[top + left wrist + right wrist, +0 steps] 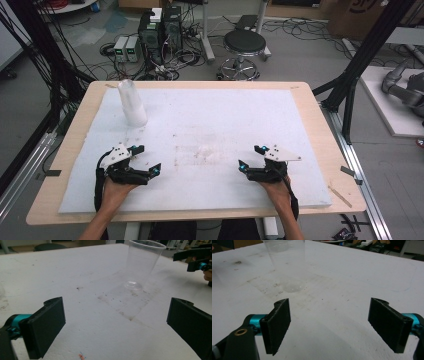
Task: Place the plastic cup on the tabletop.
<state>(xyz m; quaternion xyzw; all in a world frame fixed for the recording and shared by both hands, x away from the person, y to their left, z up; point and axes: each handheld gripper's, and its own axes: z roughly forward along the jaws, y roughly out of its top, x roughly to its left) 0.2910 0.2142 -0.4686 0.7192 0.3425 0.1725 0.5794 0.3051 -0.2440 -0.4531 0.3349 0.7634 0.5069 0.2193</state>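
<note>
Cables, computer cases and a round black stool [244, 43] are seen on the workshop floor beyond the pale wooden bench [320, 130] topped by a white foam sheet [225, 120]. At far left a clear plastic cup [132, 102] stands upright, empty. The left hand-held gripper [148, 159] is held low with jaws spread apart and nothing between them. The right hand-held gripper [250, 157] is likewise wide and empty. If the cup is to be grasped, it should probably be approached level and squeezed lightly, since thin walls would likely buckle.
</note>
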